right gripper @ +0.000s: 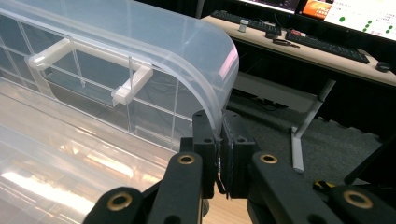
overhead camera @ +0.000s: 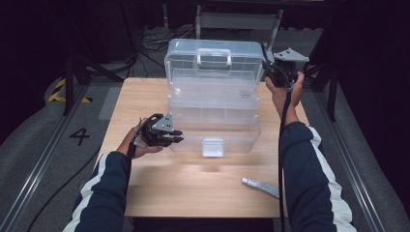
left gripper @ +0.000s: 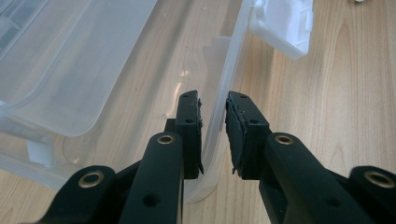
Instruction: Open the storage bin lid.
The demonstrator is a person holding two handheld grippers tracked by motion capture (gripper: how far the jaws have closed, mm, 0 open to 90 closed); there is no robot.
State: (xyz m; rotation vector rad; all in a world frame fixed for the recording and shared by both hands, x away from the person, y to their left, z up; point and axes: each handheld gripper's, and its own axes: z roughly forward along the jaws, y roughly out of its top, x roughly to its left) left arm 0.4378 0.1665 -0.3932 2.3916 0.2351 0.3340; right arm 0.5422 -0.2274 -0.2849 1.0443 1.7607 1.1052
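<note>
Clear plastic tiered storage box (overhead camera: 212, 101) stands open on our wooden bench (overhead camera: 193, 188). Left tongs (left gripper: 214, 116) straddle its lower tray's front wall (left gripper: 219, 121), unclenched. Right tongs (right gripper: 219, 140) clench its raised lid's edge (right gripper: 212, 88).

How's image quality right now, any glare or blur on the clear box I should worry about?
High view: soft and dim, dark surroundings, the clear box washes pale against the table. Left gripper view: sharp; the box wall between the left gripper jaws reads clearly. Right gripper view: bright glare streaks on the lid lower left; right gripper crisp.
</note>
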